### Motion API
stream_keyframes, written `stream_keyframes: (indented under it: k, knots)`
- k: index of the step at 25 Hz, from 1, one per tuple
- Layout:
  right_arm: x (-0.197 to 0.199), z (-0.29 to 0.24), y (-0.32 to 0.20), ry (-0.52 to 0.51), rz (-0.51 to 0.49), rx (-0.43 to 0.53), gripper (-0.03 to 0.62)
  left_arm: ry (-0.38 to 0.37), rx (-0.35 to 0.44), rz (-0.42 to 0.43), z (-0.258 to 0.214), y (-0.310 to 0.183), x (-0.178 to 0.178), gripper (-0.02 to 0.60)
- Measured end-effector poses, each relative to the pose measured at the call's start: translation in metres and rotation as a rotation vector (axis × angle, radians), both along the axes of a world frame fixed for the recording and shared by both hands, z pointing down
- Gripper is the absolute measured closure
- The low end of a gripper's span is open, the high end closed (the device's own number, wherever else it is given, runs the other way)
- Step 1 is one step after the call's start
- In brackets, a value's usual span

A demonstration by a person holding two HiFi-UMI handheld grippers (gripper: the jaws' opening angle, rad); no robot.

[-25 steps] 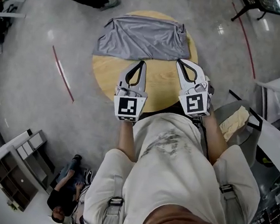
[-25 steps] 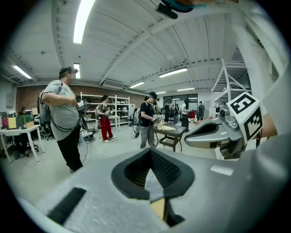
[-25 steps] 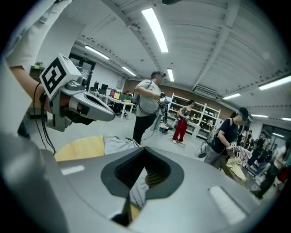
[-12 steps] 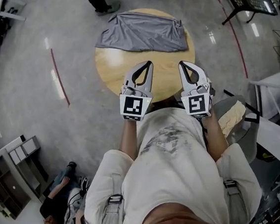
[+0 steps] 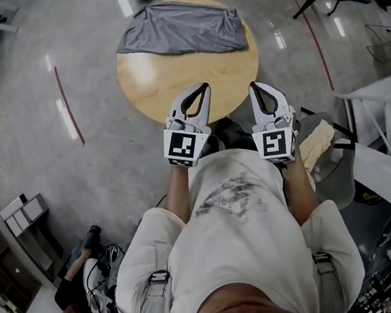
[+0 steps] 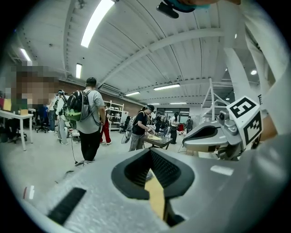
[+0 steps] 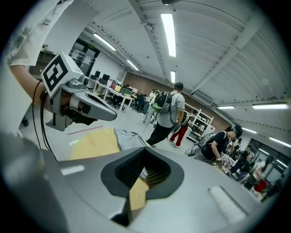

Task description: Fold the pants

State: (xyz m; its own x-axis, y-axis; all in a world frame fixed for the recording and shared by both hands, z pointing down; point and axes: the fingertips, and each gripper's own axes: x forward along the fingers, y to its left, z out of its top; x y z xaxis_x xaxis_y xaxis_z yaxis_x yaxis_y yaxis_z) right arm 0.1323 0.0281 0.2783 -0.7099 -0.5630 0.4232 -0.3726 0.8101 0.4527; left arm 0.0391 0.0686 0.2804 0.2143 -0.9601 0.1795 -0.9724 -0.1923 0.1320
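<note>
Your left gripper (image 5: 203,87) and right gripper (image 5: 254,87) sit side by side mid-frame, pointing toward the top edge — jaws pressed together, empty, the pants (image 5: 178,27) well beyond.

Matt grey plastic left gripper (image 5: 205,87) and right gripper (image 5: 253,87); ahead of them, pants (image 5: 181,29) of smooth grey cloth on a pale, faintly glossy wood table (image 5: 188,89)

The pants (image 5: 181,29) lie across the table (image 5: 182,81) at its far side.
</note>
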Motion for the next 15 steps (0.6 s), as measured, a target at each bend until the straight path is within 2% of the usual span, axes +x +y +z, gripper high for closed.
stream_keyframes:
  k: [7,15]
  knots:
    - [0.014,0.014,-0.013,0.018,0.002,-0.025,0.586,0.014,-0.022,-0.001,0.007,-0.006,0.015,0.574]
    - [0.027,0.051,-0.068,0.044,-0.063,-0.090,0.585,0.014,-0.089,-0.039,0.043,-0.056,0.035,0.574]
